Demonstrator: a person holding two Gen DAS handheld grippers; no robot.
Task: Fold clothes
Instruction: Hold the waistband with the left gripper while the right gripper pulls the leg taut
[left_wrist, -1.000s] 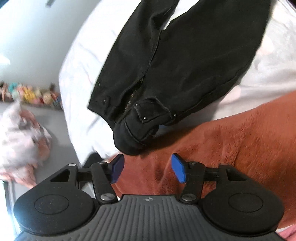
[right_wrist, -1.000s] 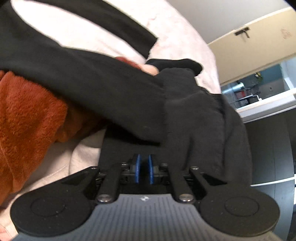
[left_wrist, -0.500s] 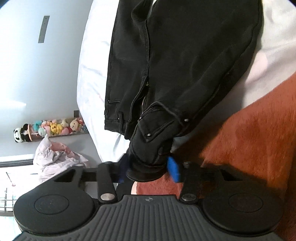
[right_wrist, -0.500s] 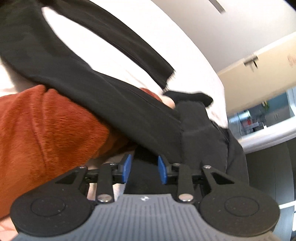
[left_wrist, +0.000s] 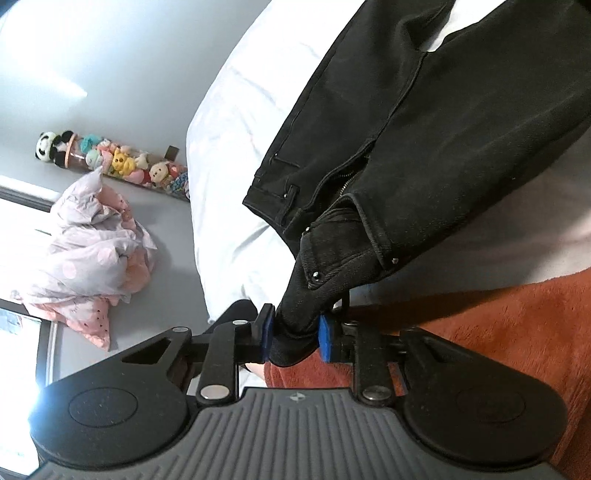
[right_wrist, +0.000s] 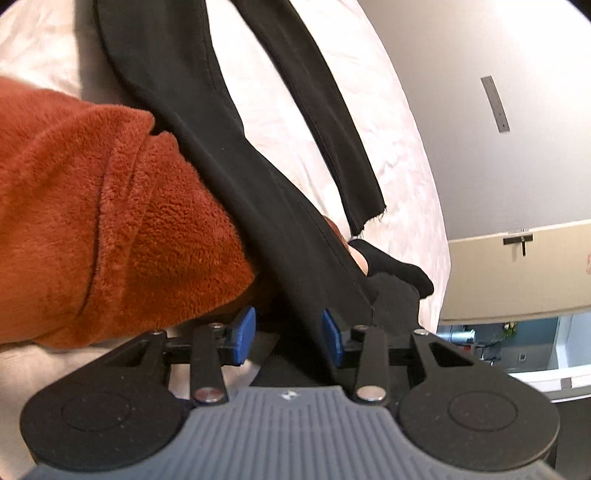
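We keep L gripper (left_wrist: 295, 338) fingers clamped on jeans (left_wrist: 436, 147) waistband, R gripper (right_wrist: 288, 338) fingers wide apart w/ nothing gripped; should regrip leg btw them.

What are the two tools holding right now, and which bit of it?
The left tool pinches the black jeans at a bunched waistband corner. The right tool is open and holds nothing; a jeans leg just passes between its pads.

We see bare white bedsheet (left_wrist: 236, 155) left of the black jeans (left_wrist: 461, 129); the rust fleece blanket (right_wrist: 92, 206) crowds our right gripper's (right_wrist: 288, 334) left side.
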